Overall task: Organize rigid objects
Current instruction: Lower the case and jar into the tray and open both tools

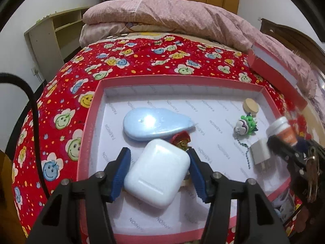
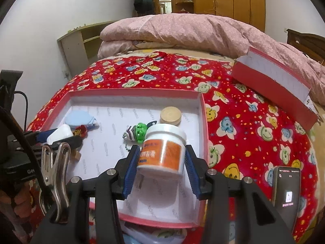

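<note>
Repeating across the white liner of the shallow pink box (image 1: 89,122) is one pale grey word, "FASHION", printed in rows and readable upside down from the left wrist view. The jar (image 2: 162,148) carries an orange label with small blue and white characters too blurred to read; its lid is white. A dark phone (image 2: 286,187) lies on the red smiley-flower bedspread (image 2: 254,122) to the right of the box, screen lit, its text too small to make out.

The left gripper (image 1: 159,167) reaches low over the near part of the box, its blue ribbed pads pressed against both sides of a white earbud case (image 1: 157,171), which sits tilted between them. Just beyond the case lie a pale blue teardrop-shaped item (image 1: 154,125) and a small red and yellow figure (image 1: 180,140). The right gripper (image 2: 161,160) comes in over the near right corner of the box, fingers closed on the jar and holding it upright above the liner. Behind it are a green and white toy on a bead chain (image 2: 137,133) and a round wooden disc (image 2: 170,114). A white charger plug (image 1: 260,152) rests near the right wall. The box's lid (image 2: 274,85) leans on the pink quilt (image 2: 182,32), well apart.
</note>
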A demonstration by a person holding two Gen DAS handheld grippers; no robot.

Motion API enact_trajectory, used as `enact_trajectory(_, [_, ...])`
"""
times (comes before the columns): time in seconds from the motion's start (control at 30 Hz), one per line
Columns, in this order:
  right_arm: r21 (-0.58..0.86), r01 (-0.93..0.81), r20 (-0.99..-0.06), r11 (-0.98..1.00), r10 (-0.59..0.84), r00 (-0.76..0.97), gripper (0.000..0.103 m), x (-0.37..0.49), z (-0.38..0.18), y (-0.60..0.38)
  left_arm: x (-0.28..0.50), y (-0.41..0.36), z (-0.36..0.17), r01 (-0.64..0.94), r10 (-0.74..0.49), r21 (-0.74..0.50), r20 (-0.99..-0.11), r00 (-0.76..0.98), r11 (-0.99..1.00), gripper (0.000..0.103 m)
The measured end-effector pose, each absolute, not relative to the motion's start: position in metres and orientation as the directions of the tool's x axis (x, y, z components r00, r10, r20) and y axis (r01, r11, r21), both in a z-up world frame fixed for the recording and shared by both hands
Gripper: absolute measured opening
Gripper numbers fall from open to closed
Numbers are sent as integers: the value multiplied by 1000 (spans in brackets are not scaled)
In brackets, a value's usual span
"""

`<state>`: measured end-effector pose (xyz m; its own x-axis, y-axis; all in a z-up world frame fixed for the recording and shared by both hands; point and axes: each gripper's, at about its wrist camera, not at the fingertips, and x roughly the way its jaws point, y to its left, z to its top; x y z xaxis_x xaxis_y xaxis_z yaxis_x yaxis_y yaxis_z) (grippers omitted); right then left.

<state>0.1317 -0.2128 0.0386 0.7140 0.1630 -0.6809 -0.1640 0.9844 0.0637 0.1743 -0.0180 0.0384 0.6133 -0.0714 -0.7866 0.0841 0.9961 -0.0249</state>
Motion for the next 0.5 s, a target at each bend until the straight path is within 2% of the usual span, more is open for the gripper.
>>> enact_trajectory(0.37, [53,-155,-663,986,151,733,44,134,38,-214,174,-23,37,88,-46,12,-779,625,996,61])
enact_trajectory(0.43, [57,-154,-663,986,153,733,44,134,38,-214,174,-23,37,89,-47,10,-780,624,996,62])
enact_trajectory(0.5, [61,-151,-662,987,153,733,44,133,38,-214,174,-23,37,90,-52,5,-783,620,996,69])
